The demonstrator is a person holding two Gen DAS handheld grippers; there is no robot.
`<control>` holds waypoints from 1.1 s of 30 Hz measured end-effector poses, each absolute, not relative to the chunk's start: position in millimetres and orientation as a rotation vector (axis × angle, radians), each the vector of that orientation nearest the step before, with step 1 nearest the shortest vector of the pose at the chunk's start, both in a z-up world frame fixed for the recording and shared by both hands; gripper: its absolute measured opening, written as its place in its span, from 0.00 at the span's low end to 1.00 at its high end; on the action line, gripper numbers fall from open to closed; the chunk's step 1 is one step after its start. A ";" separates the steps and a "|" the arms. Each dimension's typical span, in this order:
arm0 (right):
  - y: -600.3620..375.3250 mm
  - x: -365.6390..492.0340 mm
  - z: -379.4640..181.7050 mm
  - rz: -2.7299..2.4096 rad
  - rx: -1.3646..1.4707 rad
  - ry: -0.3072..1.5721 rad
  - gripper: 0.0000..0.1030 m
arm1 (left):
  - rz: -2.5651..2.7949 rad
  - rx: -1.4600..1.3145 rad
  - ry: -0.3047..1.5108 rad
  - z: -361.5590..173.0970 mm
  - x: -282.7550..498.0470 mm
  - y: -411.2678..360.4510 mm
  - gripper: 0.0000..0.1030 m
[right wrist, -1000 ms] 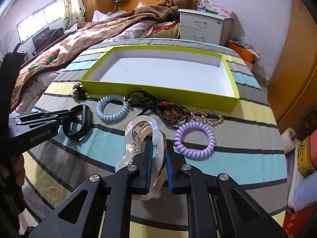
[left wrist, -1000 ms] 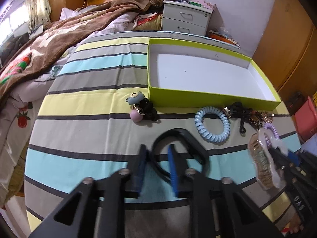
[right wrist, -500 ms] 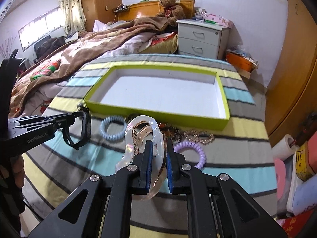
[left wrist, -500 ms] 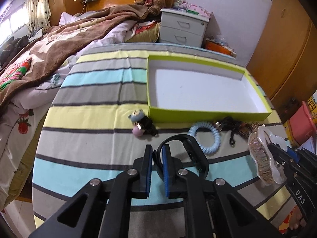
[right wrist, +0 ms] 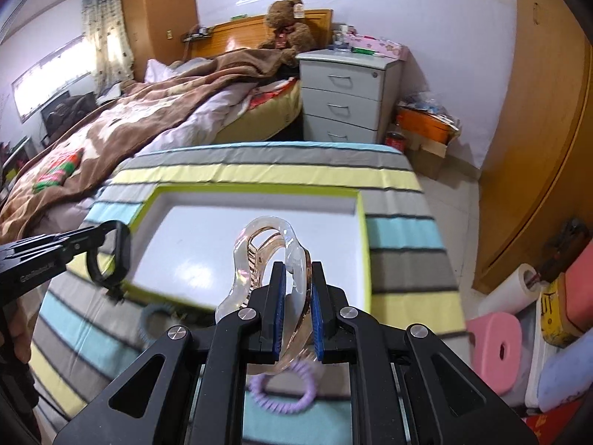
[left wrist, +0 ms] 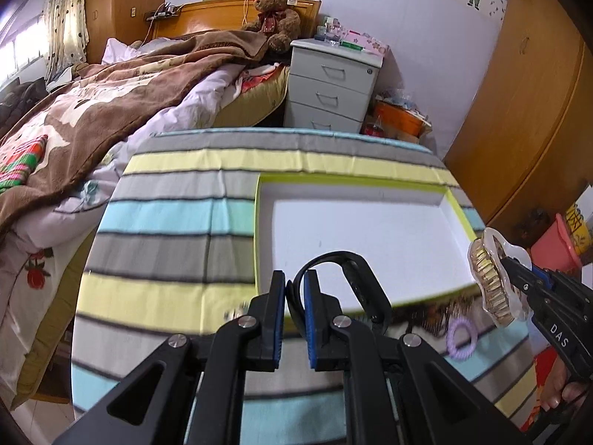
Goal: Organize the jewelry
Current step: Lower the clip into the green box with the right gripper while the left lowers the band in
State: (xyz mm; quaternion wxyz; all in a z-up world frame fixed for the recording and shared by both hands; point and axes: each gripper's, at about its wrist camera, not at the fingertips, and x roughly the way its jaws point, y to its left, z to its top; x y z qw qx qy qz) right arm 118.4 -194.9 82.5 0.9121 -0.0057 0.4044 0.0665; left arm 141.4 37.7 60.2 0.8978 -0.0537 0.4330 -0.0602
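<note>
Bangle (left wrist: 335, 259): lifted off worktop, clamped in left hand-held gripper (left wrist: 294, 293).
Clip (right wrist: 270, 256): raised over tray (right wrist: 365, 244), clamped in right hand-held gripper (right wrist: 295, 289).

Bright daylit room, strong fisheye bend

Light enters from the window (right wrist: 48, 78) at left; the near striped table (left wrist: 166, 296) smears with motion blur, and corners fall to black vignette.

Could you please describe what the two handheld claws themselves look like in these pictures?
Both the left claw and the right claw are matte black, with triangular cut-outs, silver round screw heads and blue pads inside the fingers. White lettering marks their sides. No cables or sleeves are visible.
</note>
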 end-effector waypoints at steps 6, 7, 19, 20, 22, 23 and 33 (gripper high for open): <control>-208.4 152.9 75.9 0.110 0.002 0.862 0.13 | -0.136 -0.122 0.902 62.1 179.1 33.1 0.10; -209.3 158.9 74.3 0.106 0.001 0.868 0.13 | -0.135 -0.124 0.905 61.2 184.2 32.4 0.10; -217.5 206.5 47.1 0.081 0.002 0.941 0.13 | -0.137 -0.120 0.972 33.9 241.4 20.2 0.10; -218.0 208.5 45.2 0.083 0.001 0.946 0.13 | -0.135 -0.118 0.977 31.3 244.5 19.0 0.10; -219.1 212.5 41.3 0.080 -0.001 0.953 0.13 | -0.134 -0.118 0.985 26.8 249.3 16.9 0.10; -219.4 214.3 39.5 0.078 -0.004 0.956 0.13 | -0.132 -0.120 0.991 24.5 251.6 16.3 0.10; -217.1 223.8 28.8 0.071 -0.043 0.972 0.13 | -0.106 -0.103 1.031 6.8 264.8 12.1 0.10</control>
